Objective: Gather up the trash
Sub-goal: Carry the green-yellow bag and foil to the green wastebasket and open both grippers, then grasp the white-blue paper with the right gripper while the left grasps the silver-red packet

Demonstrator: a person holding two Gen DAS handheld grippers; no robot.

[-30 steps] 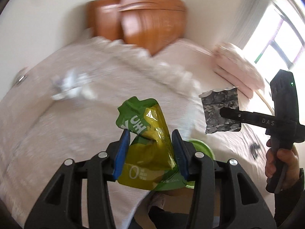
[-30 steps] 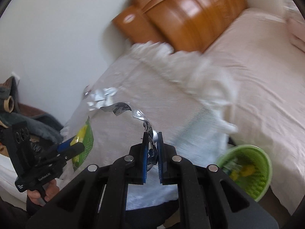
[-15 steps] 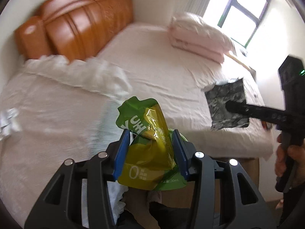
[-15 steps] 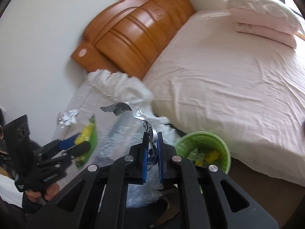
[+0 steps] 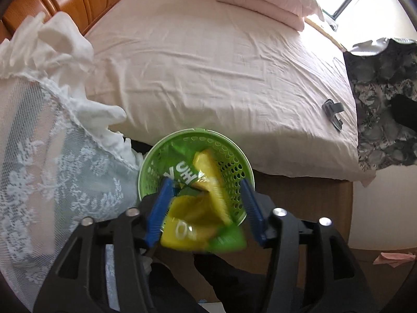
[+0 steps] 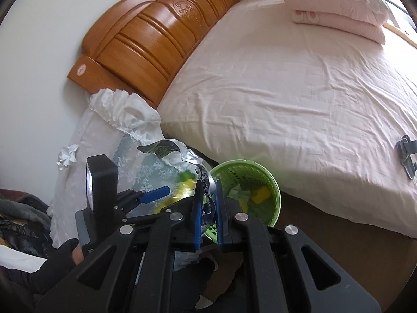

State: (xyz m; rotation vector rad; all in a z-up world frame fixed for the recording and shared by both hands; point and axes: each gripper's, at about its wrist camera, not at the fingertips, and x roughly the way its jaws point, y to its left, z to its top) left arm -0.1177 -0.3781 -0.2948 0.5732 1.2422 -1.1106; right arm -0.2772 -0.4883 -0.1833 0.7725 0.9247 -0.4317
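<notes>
My left gripper (image 5: 206, 203) hangs right over the green perforated trash basket (image 5: 234, 151) and its jaws are spread wide. The yellow-green snack wrapper (image 5: 198, 208) sits loose between them, blurred, above the basket. My right gripper (image 6: 208, 208) is shut on a crumpled silver foil wrapper (image 6: 182, 154), held just left of the basket (image 6: 271, 182), which has scraps inside. The foil also shows in the left wrist view (image 5: 380, 99) at the right. The left gripper (image 6: 153, 193) shows in the right wrist view.
The basket stands on the floor between the pink bed (image 5: 208, 65) and a lace-covered nightstand (image 5: 52, 161). A crumpled silver scrap (image 6: 66, 156) lies on the nightstand. A grey clip (image 5: 332, 112) lies on the bed. A pink paper (image 5: 393, 258) lies on the floor.
Both grippers swung from the nightstand over to the basket. The left jaws opened and the yellow-green wrapper came loose. The right gripper kept hold of the foil.
</notes>
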